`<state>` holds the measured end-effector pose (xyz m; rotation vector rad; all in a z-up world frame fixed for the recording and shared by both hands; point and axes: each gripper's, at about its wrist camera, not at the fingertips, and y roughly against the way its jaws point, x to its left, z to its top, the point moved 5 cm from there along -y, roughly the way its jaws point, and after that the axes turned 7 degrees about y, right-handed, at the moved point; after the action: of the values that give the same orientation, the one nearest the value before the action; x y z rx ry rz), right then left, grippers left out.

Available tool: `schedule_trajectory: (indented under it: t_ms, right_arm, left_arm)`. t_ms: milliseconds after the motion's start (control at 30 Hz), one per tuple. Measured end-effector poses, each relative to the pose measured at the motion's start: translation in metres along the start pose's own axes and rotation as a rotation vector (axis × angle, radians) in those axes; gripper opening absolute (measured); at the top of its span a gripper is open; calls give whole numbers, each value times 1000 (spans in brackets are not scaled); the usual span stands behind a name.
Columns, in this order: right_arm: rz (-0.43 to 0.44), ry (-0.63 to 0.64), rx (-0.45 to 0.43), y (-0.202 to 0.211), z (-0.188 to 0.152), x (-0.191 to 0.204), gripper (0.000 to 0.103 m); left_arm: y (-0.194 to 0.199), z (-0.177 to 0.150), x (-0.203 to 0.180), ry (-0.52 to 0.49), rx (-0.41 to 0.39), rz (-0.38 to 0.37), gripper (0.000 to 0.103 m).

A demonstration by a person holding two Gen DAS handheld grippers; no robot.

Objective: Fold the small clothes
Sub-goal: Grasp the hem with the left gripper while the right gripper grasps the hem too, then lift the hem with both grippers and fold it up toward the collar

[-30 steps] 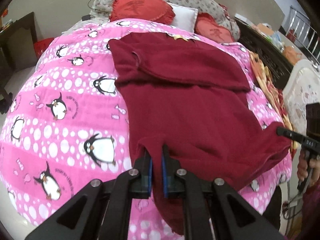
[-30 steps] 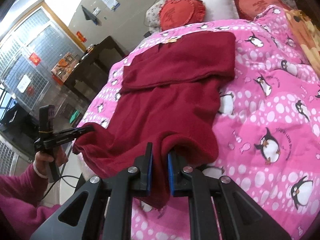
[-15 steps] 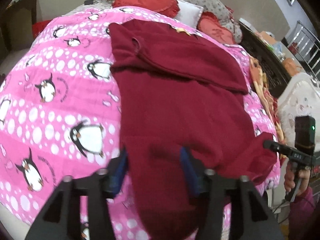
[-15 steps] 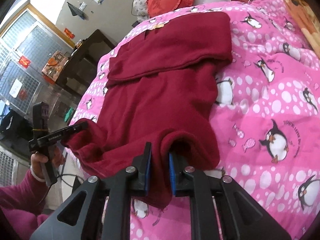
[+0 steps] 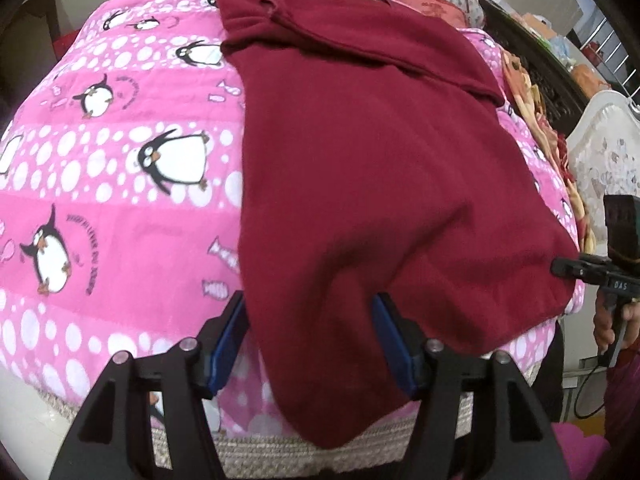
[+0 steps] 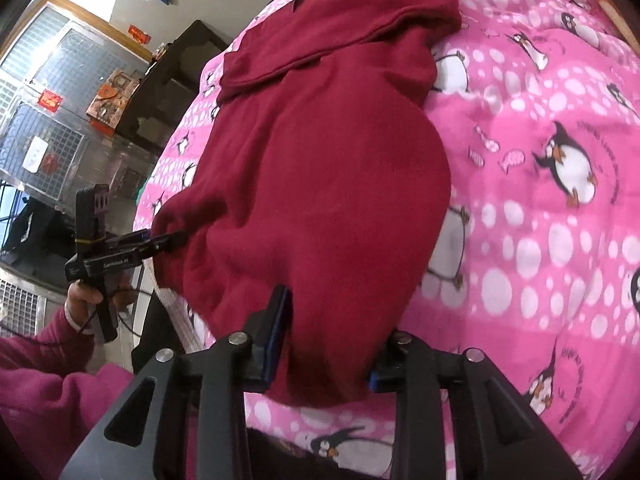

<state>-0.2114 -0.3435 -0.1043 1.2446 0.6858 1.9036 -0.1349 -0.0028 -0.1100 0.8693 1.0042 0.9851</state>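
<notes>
The left gripper and right gripper are being held wide apart, gripping nothing, straddling the near hem of the fleecy maroon garment, which is being draped over the penguin-printed pink quilt.

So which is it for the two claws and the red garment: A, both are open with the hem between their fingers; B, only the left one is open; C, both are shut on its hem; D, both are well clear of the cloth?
A: the left claw and right claw both stand spread, with the garment hem lying loose between the fingers.
</notes>
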Motion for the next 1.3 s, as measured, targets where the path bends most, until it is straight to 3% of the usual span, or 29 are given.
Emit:
schedule_trajectory:
  t_ms: [133,200,233,267,333,433,600,733,900,1200,1300]
  right_arm:
    - [45,-5,28,-4,-9,3,12]
    - [63,4,43,-5,-11,7,12]
    - [61,20,40,-4,-10,10,9]
    - [50,50,25,-1,-7,14,5]
    - [42,94,-32,9,5,23,0]
    - [50,112,-121,27,34,29,0]
    - [14,128,-239,46,97,23,0]
    - [-28,113,-284,44,141,14,0]
    - [-51,54,-326,48,193,-13,0]
    - [-102,-45,-328,29,280,-72,0]
    - [-69,-119,-329,22,297,-97,0]
  left_arm:
    - [0,-8,2,-1,8,-6,66]
    - [-1,-9,-3,-33,23,-22,51]
    - [-2,-8,-6,-43,36,-41,27]
    - [-3,-7,-10,-48,53,-60,18]
    - [-2,1,-17,-77,58,-64,13]
    - [13,25,-23,-129,0,-80,11]
    - [46,90,-16,-57,-147,-150,11]
    - [56,142,-14,-34,-246,-134,11]
    - [55,204,-21,-20,-315,-125,10]
    - [14,303,-11,55,-336,-83,10]
    - [0,320,-4,77,-307,-96,12]
